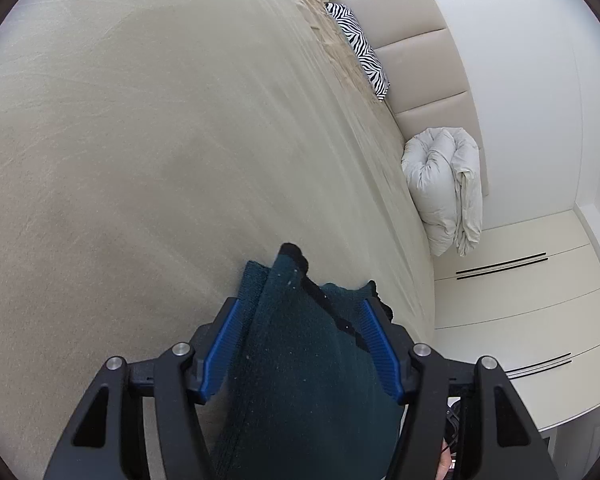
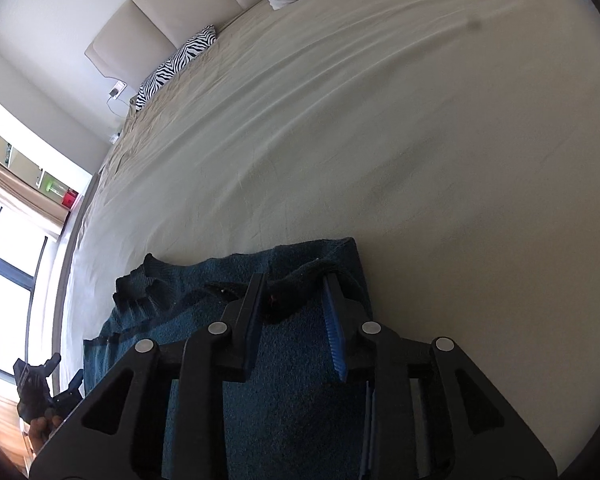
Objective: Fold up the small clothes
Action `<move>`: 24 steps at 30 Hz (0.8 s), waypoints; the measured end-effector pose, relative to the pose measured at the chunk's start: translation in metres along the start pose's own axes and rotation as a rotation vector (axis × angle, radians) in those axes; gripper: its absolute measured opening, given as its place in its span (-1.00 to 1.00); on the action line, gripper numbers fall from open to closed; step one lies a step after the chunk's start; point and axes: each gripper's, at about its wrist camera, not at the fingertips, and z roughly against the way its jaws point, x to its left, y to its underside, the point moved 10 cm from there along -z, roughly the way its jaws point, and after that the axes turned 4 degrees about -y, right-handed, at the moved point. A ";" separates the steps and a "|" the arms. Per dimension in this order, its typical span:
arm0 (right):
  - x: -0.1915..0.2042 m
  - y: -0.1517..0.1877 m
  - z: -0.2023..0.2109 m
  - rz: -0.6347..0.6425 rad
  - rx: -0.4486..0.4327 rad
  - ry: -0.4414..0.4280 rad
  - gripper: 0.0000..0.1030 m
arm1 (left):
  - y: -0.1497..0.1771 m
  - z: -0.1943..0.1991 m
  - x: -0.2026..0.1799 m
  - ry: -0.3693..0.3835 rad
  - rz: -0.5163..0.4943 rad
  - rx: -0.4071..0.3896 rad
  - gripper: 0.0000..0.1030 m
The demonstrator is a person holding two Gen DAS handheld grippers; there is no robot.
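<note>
The left gripper (image 1: pixel 300 340) is matte black plastic: two angled link arms on each side with triangular cut-outs, each joint capped by a round silver screw head. Its fingers (image 1: pixel 220 350) carry bright blue ribbed pads on the inner faces. The right gripper (image 2: pixel 294 328) has the same build, black linkage, four silver screw heads and blue ribbed pads on its fingers (image 2: pixel 335 338). Seen from the right wrist, the left gripper shows small and black at the near left.
</note>
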 end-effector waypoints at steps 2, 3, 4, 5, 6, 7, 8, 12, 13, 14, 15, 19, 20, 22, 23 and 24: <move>0.001 0.000 0.008 0.006 -0.035 -0.001 0.23 | 0.005 0.008 0.003 -0.004 -0.011 -0.003 0.23; 0.001 -0.001 0.014 0.014 -0.060 0.008 0.24 | 0.010 0.013 0.004 -0.009 -0.028 -0.004 0.23; 0.001 -0.001 0.019 0.029 -0.073 0.012 0.25 | 0.017 0.018 0.004 -0.018 -0.051 -0.003 0.23; 0.002 0.001 0.024 0.044 -0.073 0.012 0.25 | 0.024 0.023 0.005 -0.028 -0.074 -0.002 0.23; 0.002 0.005 0.028 0.050 -0.070 0.009 0.24 | 0.032 0.028 0.006 -0.038 -0.098 -0.003 0.23; 0.002 0.013 0.037 0.054 -0.067 0.006 0.24 | 0.040 0.032 0.005 -0.047 -0.120 -0.005 0.23; 0.002 0.020 0.042 0.064 -0.059 0.011 0.24 | 0.048 0.037 0.007 -0.058 -0.140 -0.007 0.23; -0.003 0.054 0.054 0.165 -0.016 0.079 0.08 | 0.081 0.045 0.017 -0.089 -0.184 0.001 0.23; -0.005 0.062 0.055 0.191 -0.003 0.104 0.04 | 0.089 0.044 0.017 -0.089 -0.188 0.007 0.23; -0.009 0.070 0.058 0.206 0.001 0.124 0.02 | 0.096 0.045 0.020 -0.094 -0.193 0.012 0.23; -0.013 0.075 0.059 0.207 0.003 0.134 0.02 | 0.102 0.045 0.023 -0.105 -0.198 0.011 0.23; -0.041 0.099 0.073 0.144 0.017 0.138 0.02 | 0.115 0.052 0.026 -0.113 -0.222 -0.010 0.23; -0.047 0.106 0.075 0.131 0.031 0.141 0.02 | 0.117 0.053 0.025 -0.125 -0.239 -0.016 0.23; -0.055 0.112 0.078 0.127 0.048 0.140 0.01 | 0.120 0.053 0.020 -0.144 -0.284 -0.028 0.22; -0.055 0.114 0.079 0.135 0.048 0.140 -0.04 | 0.121 0.053 0.017 -0.151 -0.303 -0.029 0.18; -0.054 0.116 0.080 0.141 0.051 0.137 -0.09 | 0.122 0.052 0.016 -0.158 -0.317 -0.028 0.10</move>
